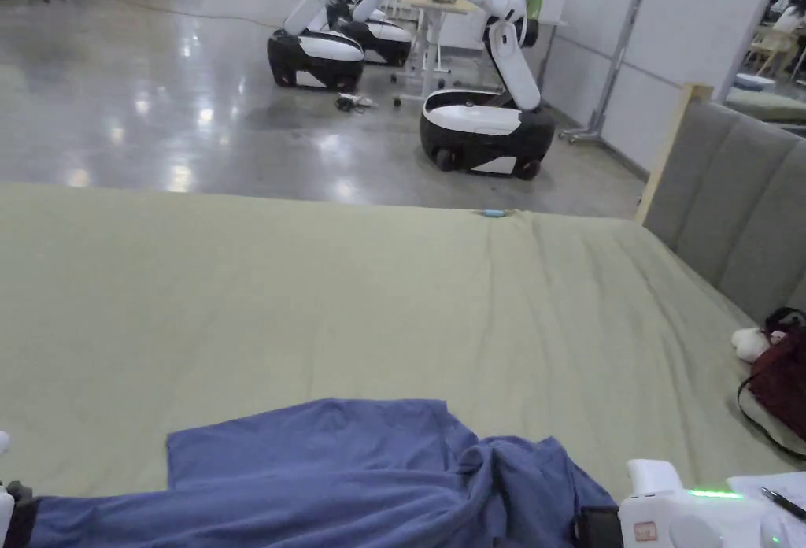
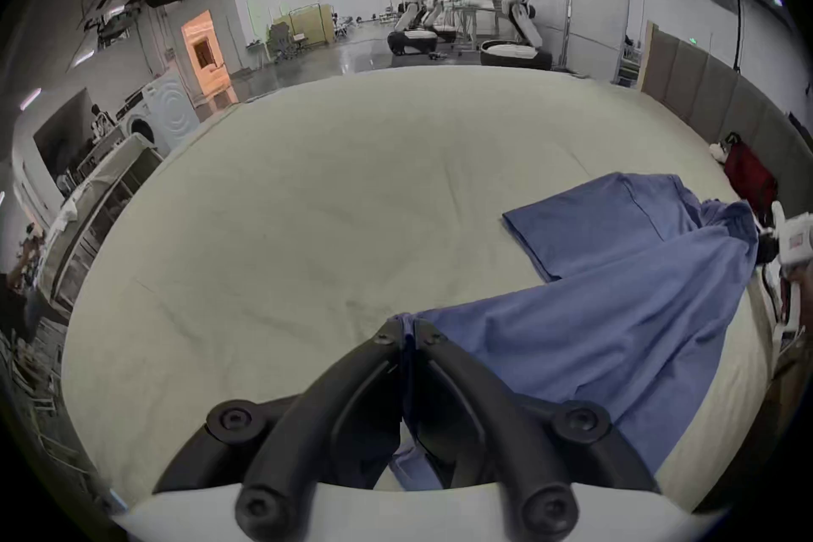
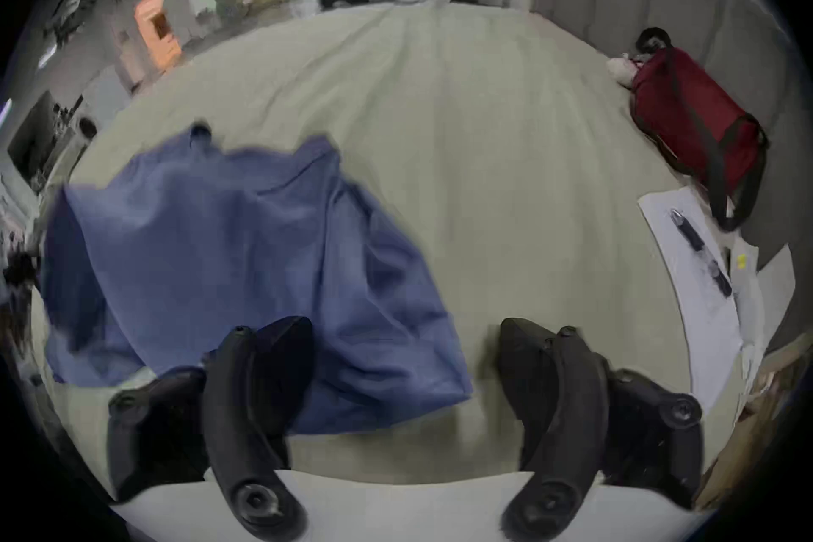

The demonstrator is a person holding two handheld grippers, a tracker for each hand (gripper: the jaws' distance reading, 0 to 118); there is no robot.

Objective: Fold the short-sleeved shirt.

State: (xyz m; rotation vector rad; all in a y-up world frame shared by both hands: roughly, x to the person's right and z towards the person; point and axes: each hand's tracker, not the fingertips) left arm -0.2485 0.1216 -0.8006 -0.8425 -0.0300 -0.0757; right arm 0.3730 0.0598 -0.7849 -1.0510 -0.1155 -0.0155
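We see a blue shirt (image 1: 330, 471) lying at the near edge of a wide bed covered by a pale green sheet (image 1: 378, 290). One part of it lies flat on the sheet, while the rest is bunched in loose folds toward the right.

In the left gripper view, the left gripper (image 2: 408, 336) has its two black jaws pressed together on an edge of the shirt (image 2: 616, 287), with blue cloth pinched between the tips and more hanging down between the jaws. From there the cloth stretches away to the right, where the white body of the other gripper sits close to the bunched end.

In the right gripper view, the right gripper (image 3: 407, 327) has its jaws spread wide and grips nothing. The left jaw lies over the edge of the shirt (image 3: 246, 252); the right jaw is above bare sheet.

Off to the right, near the grey padded headboard (image 1: 732, 195), we see a dark red bag (image 3: 695, 120) and a sheet of paper (image 3: 695, 314) with a pen (image 3: 686, 228) on it.
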